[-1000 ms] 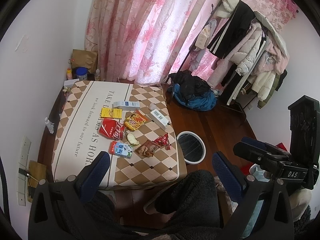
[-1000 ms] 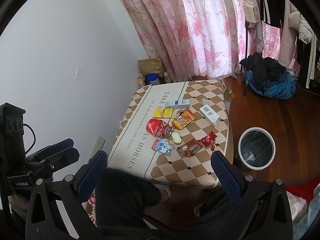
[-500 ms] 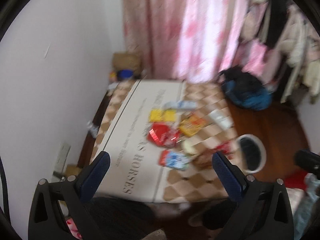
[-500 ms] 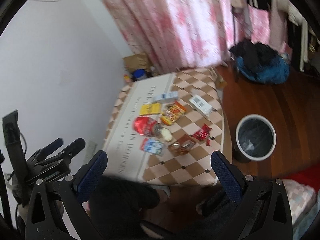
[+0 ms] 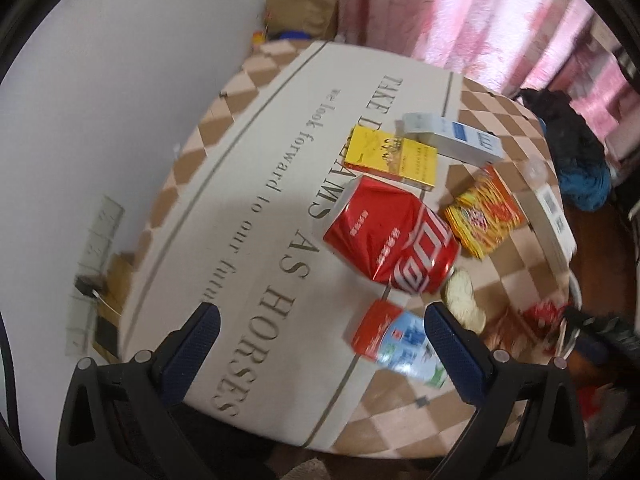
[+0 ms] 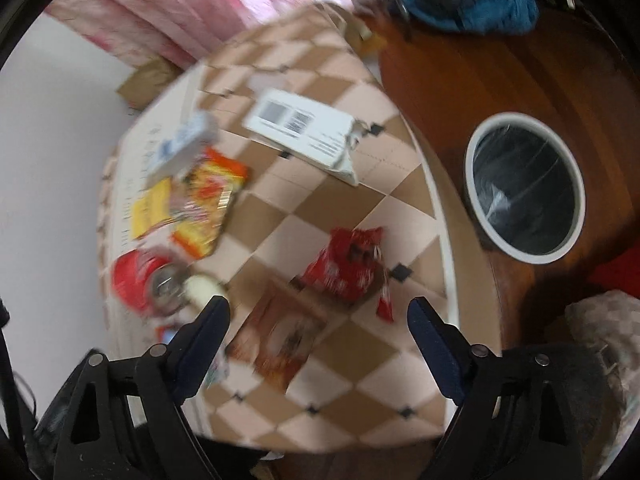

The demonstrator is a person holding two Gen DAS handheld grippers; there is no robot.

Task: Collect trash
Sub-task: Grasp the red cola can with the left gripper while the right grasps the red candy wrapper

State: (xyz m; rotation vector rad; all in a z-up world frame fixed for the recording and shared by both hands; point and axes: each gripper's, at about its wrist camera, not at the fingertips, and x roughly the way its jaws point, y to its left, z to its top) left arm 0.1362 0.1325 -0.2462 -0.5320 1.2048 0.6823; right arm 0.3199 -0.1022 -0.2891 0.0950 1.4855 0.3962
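Both cams sit on the grippers and look steeply down at the table [image 5: 248, 208], pretty close in. The left wrist view hangs over the lettered side, with the red can [image 5: 390, 236] dead centre and the wall at 9 o'clock. The right wrist view covers the checkered side, with the bin [image 6: 524, 188] on the floor at 2 o'clock; it's blurrier. Both catch that can [image 6: 136, 280], the yellow box [image 5: 390, 156] [image 6: 152, 208] and the orange snack bag [image 5: 484, 214] [image 6: 208, 196].
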